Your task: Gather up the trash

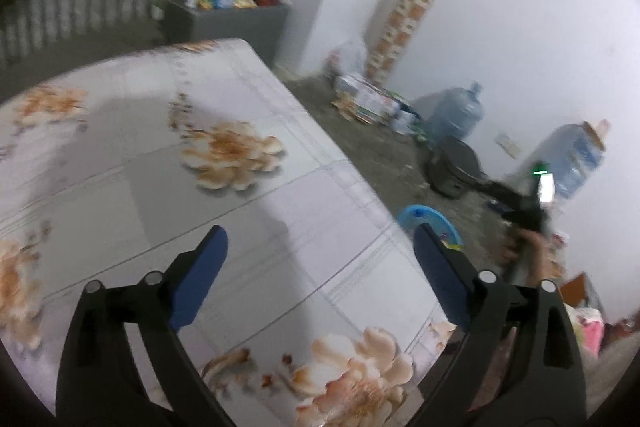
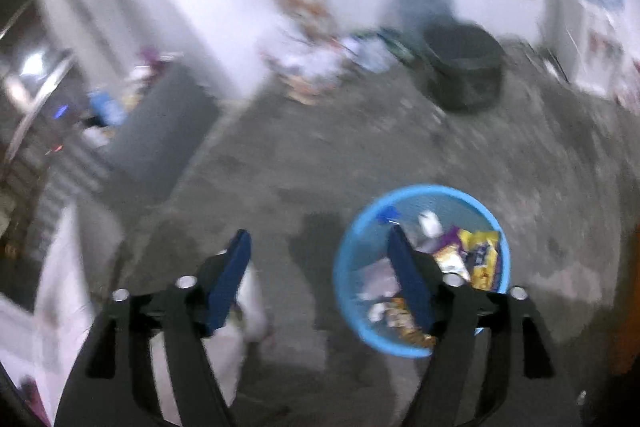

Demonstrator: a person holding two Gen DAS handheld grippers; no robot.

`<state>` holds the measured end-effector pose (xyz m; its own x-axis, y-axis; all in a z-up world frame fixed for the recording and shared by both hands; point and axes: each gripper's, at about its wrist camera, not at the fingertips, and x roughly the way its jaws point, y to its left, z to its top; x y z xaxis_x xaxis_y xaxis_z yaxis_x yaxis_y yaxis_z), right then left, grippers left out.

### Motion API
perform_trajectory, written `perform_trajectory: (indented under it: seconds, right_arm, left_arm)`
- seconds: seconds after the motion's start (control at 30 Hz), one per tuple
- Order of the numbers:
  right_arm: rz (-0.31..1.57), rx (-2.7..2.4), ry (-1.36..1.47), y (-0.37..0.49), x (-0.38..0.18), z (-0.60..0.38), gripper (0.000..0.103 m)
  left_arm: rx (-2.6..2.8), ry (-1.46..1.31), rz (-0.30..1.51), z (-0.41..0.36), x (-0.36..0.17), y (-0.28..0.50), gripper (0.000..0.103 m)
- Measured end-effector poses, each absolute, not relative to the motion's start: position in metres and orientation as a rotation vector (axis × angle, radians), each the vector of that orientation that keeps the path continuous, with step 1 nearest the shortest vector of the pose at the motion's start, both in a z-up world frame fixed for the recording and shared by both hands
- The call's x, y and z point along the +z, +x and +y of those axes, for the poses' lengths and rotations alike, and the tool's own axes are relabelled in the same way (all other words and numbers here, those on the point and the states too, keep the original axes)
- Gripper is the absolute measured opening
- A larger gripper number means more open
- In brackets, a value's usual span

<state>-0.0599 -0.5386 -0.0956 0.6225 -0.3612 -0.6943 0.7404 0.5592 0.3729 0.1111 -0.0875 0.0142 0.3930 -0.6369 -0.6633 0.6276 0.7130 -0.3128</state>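
Note:
My left gripper [image 1: 320, 229] is open with nothing between its blue pads, hovering over a table covered by a white floral cloth [image 1: 168, 163]. No trash shows on the cloth. Past the table's right edge, a blue basket [image 1: 416, 217] stands on the floor, half hidden by my right finger. Further right, a hand [image 1: 528, 247] holds the other black gripper tool. In the right wrist view my right gripper [image 2: 319, 233] is open and empty above the grey floor. The blue basket [image 2: 348, 267] lies under its right finger and holds a yellow wrapper [image 2: 480, 255], white scraps and other wrappers.
A black bin [image 2: 464, 67] stands on the floor near the wall. Two big water jugs [image 1: 456, 115], a tall stack of cartons [image 1: 400, 31] and loose boxes line the wall. A grey cabinet [image 1: 228, 23] with bottles is behind the table. The right wrist view is blurred.

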Motion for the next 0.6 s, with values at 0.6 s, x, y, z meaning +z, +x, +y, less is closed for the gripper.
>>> perform_trajectory:
  seconds: [0.6]
  right_arm:
    - [0.631, -0.309, 0.128, -0.081, -0.001, -0.243, 0.097]
  left_arm:
    - [-0.302, 0.131, 0.825, -0.034, 0.01, 0.024, 0.094]
